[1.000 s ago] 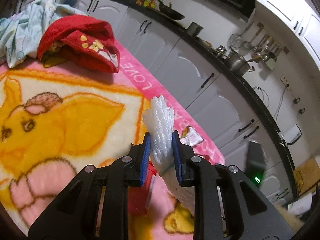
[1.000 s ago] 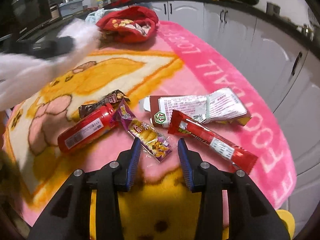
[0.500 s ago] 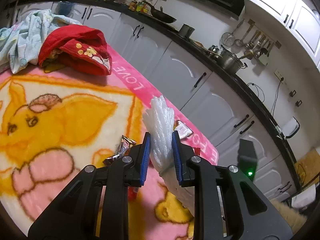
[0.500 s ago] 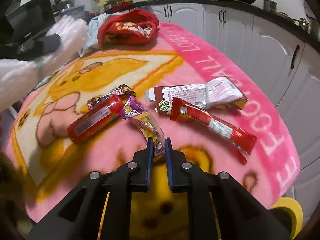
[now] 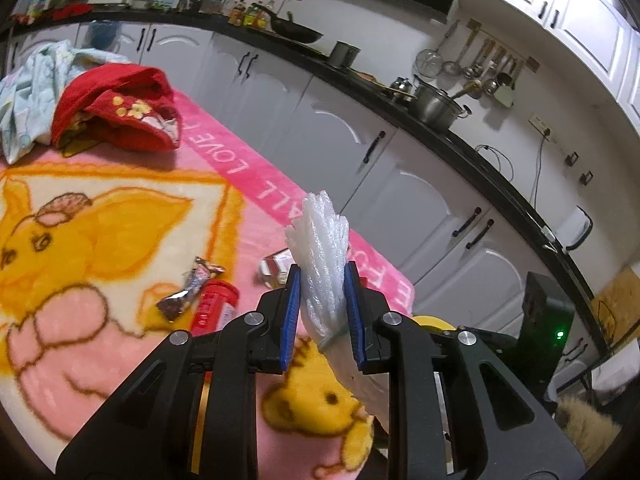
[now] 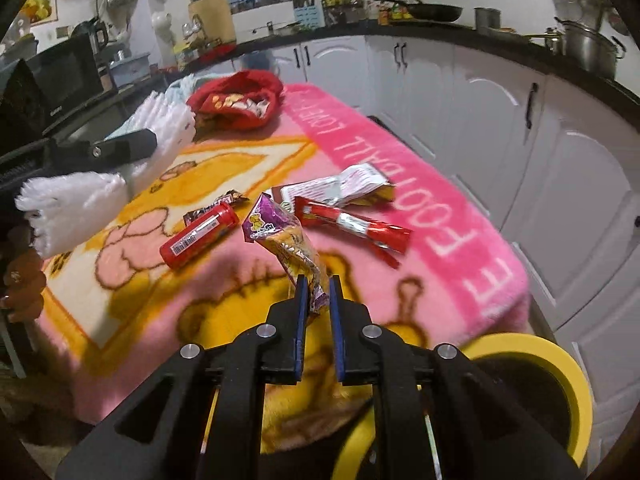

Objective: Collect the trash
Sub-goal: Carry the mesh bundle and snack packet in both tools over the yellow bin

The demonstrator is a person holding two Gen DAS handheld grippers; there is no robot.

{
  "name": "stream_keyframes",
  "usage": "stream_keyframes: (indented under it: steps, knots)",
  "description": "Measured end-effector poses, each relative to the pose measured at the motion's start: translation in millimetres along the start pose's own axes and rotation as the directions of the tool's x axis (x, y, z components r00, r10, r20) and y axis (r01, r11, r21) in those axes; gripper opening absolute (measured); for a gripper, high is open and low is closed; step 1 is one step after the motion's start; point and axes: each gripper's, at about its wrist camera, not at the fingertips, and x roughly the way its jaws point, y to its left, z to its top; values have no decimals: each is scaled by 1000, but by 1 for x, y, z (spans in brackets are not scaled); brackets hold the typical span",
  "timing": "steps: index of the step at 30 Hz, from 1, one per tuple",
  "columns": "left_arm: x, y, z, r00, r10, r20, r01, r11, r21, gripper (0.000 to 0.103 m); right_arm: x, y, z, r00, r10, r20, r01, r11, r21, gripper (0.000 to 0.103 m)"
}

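My right gripper [image 6: 318, 290] is shut on the tail of a purple and yellow snack wrapper [image 6: 280, 236], which hangs lifted off the pink blanket [image 6: 440, 216]. Still lying on the blanket are a red tube [image 6: 198, 236], a long red wrapper [image 6: 356, 226], a white and brown packet [image 6: 340, 188] and a dark foil wrapper [image 6: 226, 202]. My left gripper [image 5: 320, 284] is shut on a white foam sheet [image 5: 322, 248], which also shows at the left of the right wrist view as the foam sheet [image 6: 88, 196]. From the left wrist I see the red tube [image 5: 214, 308] and foil wrapper [image 5: 188, 292] too.
A yellow-rimmed bin [image 6: 532, 392] stands below the blanket's near right corner. A red cloth [image 6: 236, 98] and a pale blue cloth [image 5: 36, 84] lie at the far end. White cabinets [image 6: 520, 128] under a dark counter run along the right.
My right gripper closed on the purple wrapper and lifted it back toward the bin. My left gripper drew back from the table, still holding the foam.
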Motion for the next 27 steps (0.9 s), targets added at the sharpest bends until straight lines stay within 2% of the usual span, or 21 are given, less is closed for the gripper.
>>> stream_keyframes:
  steps: [12,27]
  knots:
    - [9,-45,-9,999,-52,-13,53,995,88,16,-54,-19,-18,995,-86,55,84,996,26,11]
    - [28,-103,-27,993,-109,-44,116,973,200,16,-99,-49,-49,979,-182,86,172,979,112,11]
